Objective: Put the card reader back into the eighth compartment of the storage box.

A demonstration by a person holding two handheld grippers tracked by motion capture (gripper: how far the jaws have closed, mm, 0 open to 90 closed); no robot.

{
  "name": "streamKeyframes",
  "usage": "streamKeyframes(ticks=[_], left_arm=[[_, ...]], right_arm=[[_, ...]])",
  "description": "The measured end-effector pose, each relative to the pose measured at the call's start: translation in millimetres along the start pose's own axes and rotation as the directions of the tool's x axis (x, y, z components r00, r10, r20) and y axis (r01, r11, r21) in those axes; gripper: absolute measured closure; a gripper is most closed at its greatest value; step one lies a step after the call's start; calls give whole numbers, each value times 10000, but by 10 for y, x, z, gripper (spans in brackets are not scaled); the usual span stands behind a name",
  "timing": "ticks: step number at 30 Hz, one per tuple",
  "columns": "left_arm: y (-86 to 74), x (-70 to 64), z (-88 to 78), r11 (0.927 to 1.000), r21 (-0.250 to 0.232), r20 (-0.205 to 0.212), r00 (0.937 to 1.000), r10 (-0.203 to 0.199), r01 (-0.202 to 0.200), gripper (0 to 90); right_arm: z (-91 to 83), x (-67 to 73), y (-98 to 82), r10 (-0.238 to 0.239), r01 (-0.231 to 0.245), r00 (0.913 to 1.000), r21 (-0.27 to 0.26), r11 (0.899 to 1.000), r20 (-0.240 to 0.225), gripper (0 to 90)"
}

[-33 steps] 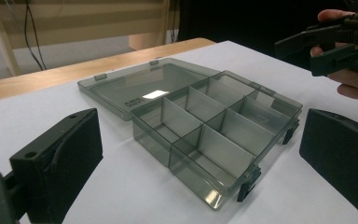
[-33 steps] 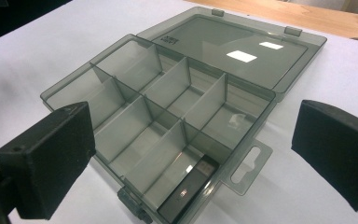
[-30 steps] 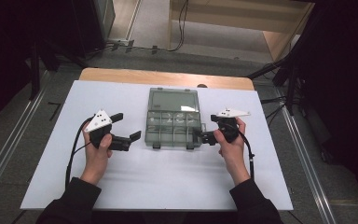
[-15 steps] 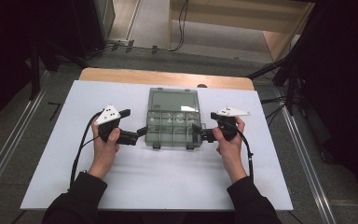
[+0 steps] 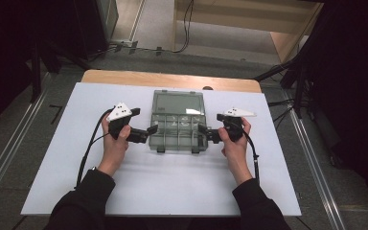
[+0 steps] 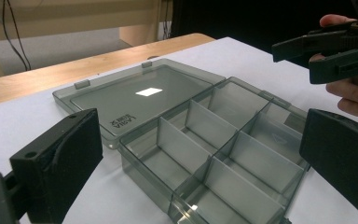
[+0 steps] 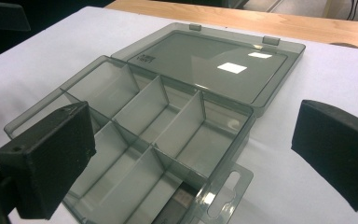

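A smoky grey see-through compartment box (image 5: 177,130) lies opened on the white table cover, its lid (image 5: 178,103) folded flat behind it. All the compartments I can see are empty. My left gripper (image 5: 151,132) is open at the box's left wall, with the box (image 6: 214,140) between its wide jaws in the left gripper view. My right gripper (image 5: 202,132) is open at the box's right wall. In the right gripper view the box (image 7: 158,116) and its hang tab (image 7: 223,186) lie between the spread jaws. The lid (image 7: 214,60) reflects a ceiling light.
The white cover (image 5: 163,191) spreads over a wooden table whose far edge (image 5: 172,79) shows behind the lid. Cables trail from both grippers toward the person. Metal rails and dark stands flank the table on the floor.
My left gripper has moved right, from well left of the box up to its left wall. The right gripper has stayed at the right wall.
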State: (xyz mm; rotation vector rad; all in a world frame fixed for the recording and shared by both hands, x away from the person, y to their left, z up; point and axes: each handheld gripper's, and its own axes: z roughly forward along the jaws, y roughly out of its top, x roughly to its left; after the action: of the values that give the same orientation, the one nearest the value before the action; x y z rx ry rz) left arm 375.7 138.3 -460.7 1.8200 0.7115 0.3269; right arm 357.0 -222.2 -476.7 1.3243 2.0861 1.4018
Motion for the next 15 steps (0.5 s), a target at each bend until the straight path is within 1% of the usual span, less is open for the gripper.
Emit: streamKeyframes(ticks=[4, 7, 11, 13, 15], left_arm=[[26, 15, 41, 10000, 32, -4, 10000, 20, -20, 0], [44, 35, 65, 10000, 26, 7, 10000, 1, -1, 0], [57, 80, 88, 9999, -11, -63, 9999, -138, 138, 0], [56, 98, 97, 9998, -35, -85, 9998, -200, 200, 0], [51, 110, 108, 9997, -58, -101, 9997, -234, 233, 0]], right_arm=[[17, -4, 59, -140, 139, 9998, 96, 9999, 107, 0], [42, -12, 110, -214, 213, 9997, 101, 9997, 81, 0], [99, -21, 159, -390, 388, 9992, 243, 9990, 91, 0], [123, -40, 179, -430, 426, 9989, 238, 9988, 164, 0], [147, -72, 192, -387, 383, 9992, 286, 9989, 132, 0]])
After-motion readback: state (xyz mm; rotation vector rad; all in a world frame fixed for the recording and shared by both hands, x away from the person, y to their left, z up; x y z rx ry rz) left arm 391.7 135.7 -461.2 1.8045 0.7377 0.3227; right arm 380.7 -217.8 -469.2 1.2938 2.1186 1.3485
